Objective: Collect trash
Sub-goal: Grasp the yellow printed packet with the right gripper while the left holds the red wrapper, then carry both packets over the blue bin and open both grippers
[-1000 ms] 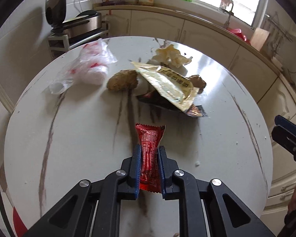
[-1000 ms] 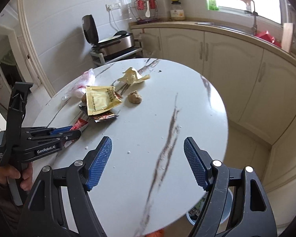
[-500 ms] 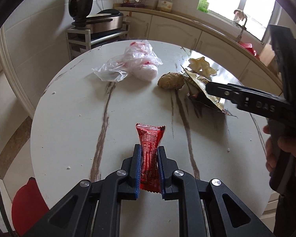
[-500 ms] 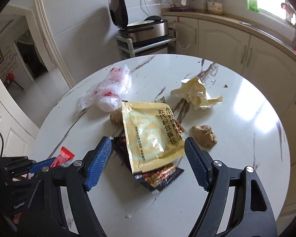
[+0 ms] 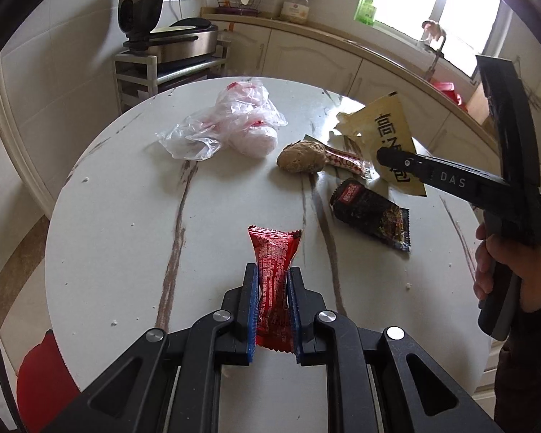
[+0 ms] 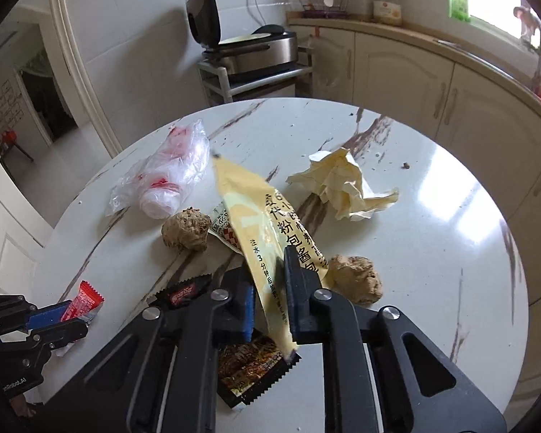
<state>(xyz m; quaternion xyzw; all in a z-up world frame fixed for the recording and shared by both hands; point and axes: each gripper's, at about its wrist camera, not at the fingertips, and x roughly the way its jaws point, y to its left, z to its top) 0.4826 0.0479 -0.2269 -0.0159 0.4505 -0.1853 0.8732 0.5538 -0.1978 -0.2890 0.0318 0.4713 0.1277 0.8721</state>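
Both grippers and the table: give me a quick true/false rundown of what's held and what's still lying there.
1. The left gripper is shut on the red wrapper. True.
2. The right gripper is open and holds nothing. False: it is shut on the yellow sachet.
3. The black packet lies on the table. True.
4. The clear plastic bag is lifted off the table. False: it lies on it.

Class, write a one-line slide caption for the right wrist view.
Right gripper shut on yellow sachet, lifted over a littered table.
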